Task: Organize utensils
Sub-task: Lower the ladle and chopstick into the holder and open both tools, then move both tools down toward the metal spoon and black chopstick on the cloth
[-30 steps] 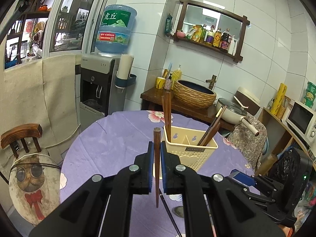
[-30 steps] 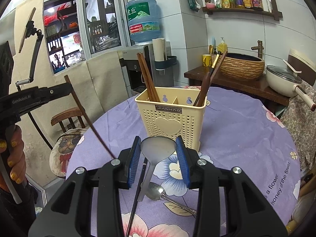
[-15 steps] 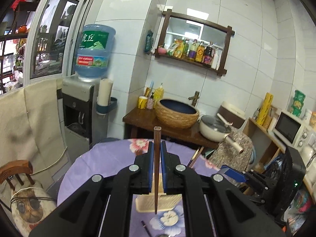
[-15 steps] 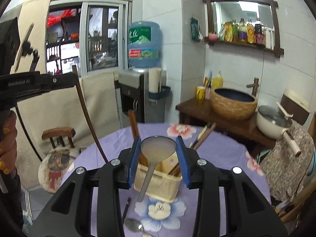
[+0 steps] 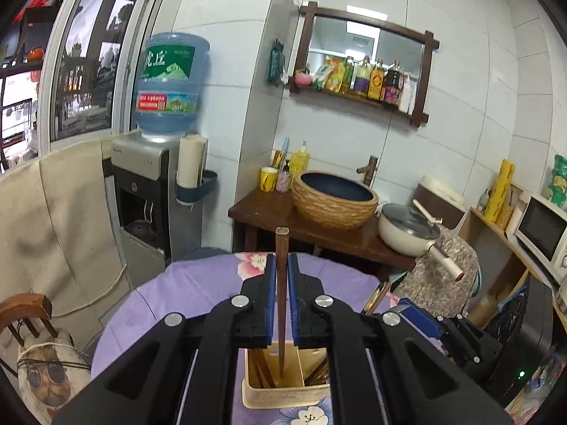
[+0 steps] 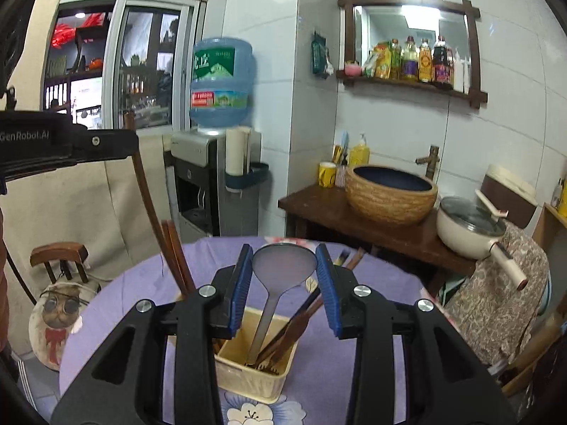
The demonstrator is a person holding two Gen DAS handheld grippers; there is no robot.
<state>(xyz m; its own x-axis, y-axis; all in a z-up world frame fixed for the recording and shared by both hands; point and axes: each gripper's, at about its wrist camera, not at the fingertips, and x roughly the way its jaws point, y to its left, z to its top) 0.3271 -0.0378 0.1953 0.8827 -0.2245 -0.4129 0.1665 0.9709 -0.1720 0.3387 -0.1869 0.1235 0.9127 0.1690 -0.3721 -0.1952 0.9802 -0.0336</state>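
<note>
A chopstick [image 5: 282,283] is clamped upright in the left tool [image 5: 282,304] and a spoon [image 6: 283,265] is gripped bowl-up in the right tool [image 6: 285,290], both directly above the utensil basket [image 6: 248,379] on the worktop [image 6: 354,382].

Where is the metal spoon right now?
In the right wrist view, the metal spoon is clamped bowl-up in the right tool, its handle hanging into the beige utensil holder among the chopsticks.
</note>
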